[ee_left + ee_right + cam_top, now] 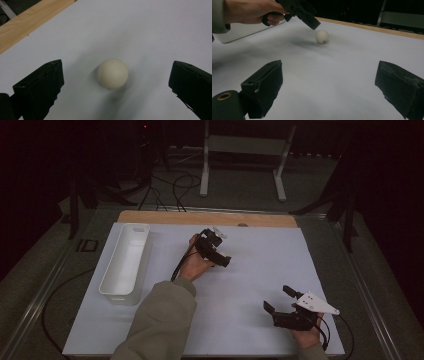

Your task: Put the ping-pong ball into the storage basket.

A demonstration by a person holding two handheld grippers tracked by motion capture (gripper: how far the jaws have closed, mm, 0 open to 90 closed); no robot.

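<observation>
Ball (113,73) framed between wide-spread jaws of left gripper (116,82), untouched, toward the table's (260,265) far edge; right gripper (282,300), jaws wide, held near the right corner.

I'm seeing the left gripper (116,87) sitting with its jaws wide apart over the white table sheet (150,30). A cream ball (113,73) is lying on the sheet between the jaws, touching neither. A wooden edge (27,23) is showing top left.

No readable text, label or number anywhere.
</observation>
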